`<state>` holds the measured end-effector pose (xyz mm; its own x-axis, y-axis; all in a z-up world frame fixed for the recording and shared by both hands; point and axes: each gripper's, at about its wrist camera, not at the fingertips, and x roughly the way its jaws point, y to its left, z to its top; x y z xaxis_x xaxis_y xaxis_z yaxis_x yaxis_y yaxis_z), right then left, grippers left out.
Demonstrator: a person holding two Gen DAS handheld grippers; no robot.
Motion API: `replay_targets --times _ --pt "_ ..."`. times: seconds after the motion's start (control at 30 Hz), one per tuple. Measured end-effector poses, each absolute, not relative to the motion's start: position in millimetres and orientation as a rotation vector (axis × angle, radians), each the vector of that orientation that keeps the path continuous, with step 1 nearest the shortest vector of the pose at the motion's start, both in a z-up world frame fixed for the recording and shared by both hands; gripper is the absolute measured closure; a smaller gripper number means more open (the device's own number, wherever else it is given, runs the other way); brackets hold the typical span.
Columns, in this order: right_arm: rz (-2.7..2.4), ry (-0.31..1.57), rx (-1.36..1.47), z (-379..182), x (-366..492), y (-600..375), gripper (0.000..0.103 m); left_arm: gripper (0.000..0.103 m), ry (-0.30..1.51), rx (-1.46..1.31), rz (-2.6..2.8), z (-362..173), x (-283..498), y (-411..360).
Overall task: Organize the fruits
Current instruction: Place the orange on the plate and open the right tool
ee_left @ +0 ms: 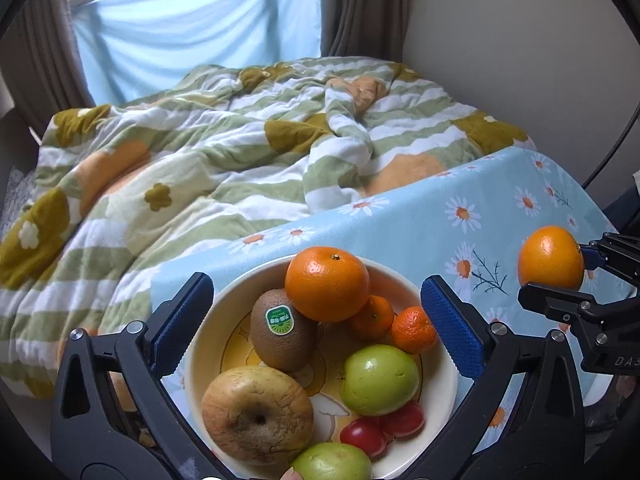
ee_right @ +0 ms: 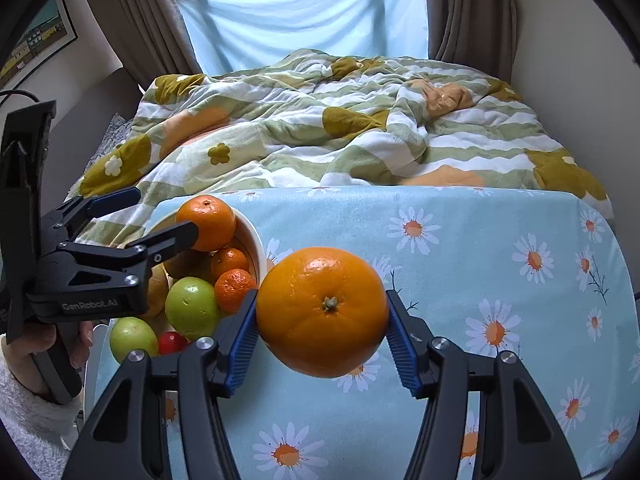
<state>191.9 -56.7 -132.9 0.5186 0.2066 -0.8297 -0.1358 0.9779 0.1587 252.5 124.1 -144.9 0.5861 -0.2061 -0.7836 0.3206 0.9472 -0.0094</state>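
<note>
A cream bowl (ee_left: 442, 394) on the daisy tablecloth holds an orange (ee_left: 327, 283), a kiwi (ee_left: 282, 330), a brown pear (ee_left: 257, 415), two green fruits (ee_left: 379, 379), two mandarins (ee_left: 414, 330) and red tomatoes (ee_left: 363, 437). My left gripper (ee_left: 316, 324) is open, its fingers spread either side of the bowl. My right gripper (ee_right: 322, 330) is shut on a large orange (ee_right: 322, 312) and holds it above the cloth, right of the bowl (ee_right: 256, 248). That orange also shows in the left wrist view (ee_left: 551, 258).
The table is covered by a light blue daisy cloth (ee_right: 480, 248). Behind it lies a bed with a rumpled green, white and orange quilt (ee_right: 320, 128). A blue curtain (ee_right: 304, 8) hangs at the window. A wall stands at the right.
</note>
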Motion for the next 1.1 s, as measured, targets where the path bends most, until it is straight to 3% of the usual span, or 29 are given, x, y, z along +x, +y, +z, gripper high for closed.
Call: replay_targets --times 0.37,1.1 --pt "0.325 0.995 -0.003 -118.0 194.9 -34.3 0.048 0.0 0.921 0.028 -0.135 -127.7 197.8 179.6" --pt "0.629 1.006 -0.089 -156.1 225.5 76.0 0.048 0.0 0.962 -0.066 0.053 -151.4 131.9 217.4"
